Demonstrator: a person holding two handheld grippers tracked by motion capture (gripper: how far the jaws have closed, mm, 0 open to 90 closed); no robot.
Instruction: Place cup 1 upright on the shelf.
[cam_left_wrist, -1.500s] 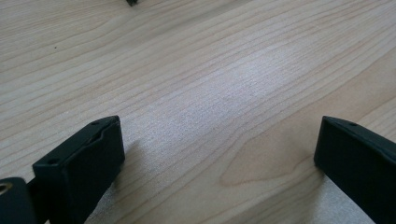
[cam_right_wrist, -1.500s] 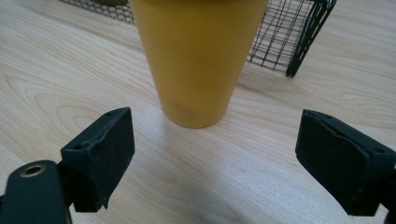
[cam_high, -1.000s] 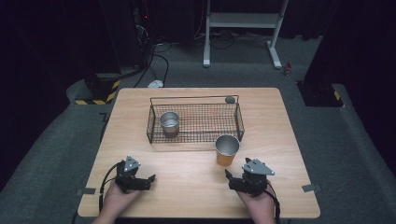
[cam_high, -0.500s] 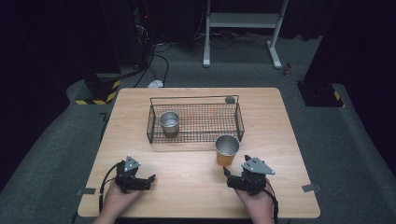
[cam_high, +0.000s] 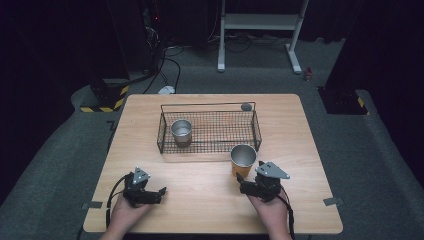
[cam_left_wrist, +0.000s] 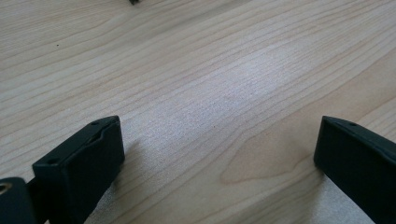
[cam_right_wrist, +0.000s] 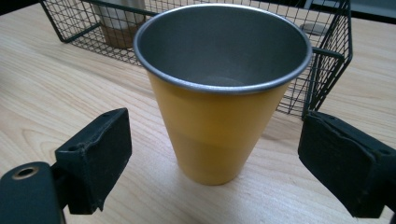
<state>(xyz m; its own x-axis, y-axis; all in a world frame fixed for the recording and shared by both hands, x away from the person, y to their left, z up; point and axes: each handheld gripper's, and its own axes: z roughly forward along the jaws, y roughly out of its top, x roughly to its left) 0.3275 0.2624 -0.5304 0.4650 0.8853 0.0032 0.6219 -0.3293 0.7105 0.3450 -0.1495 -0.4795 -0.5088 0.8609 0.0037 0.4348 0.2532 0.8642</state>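
An orange cup (cam_high: 243, 159) with a bare metal inside stands upright on the wooden table (cam_high: 300, 130), just outside the front right corner of a black wire basket (cam_high: 257, 131). My right gripper (cam_high: 241, 181) lies low on the table right in front of it. In the right gripper view the cup (cam_right_wrist: 219, 116) stands between the jaws of the right gripper (cam_right_wrist: 217, 140), which is open, with a gap on each side. A silver cup (cam_high: 181, 131) stands inside the basket at its left. My left gripper (cam_high: 160, 192) rests open at the front left, with bare wood between the jaws of the left gripper (cam_left_wrist: 219, 140).
A small grey round object (cam_high: 246, 106) sits at the basket's back right corner. The basket's wire wall (cam_right_wrist: 327, 60) stands close behind the orange cup. Grey carpet, cables and a white stand (cam_high: 260, 22) lie beyond the table's far edge.
My right gripper has edged slightly forward toward the orange cup. The left gripper and both cups have not moved.
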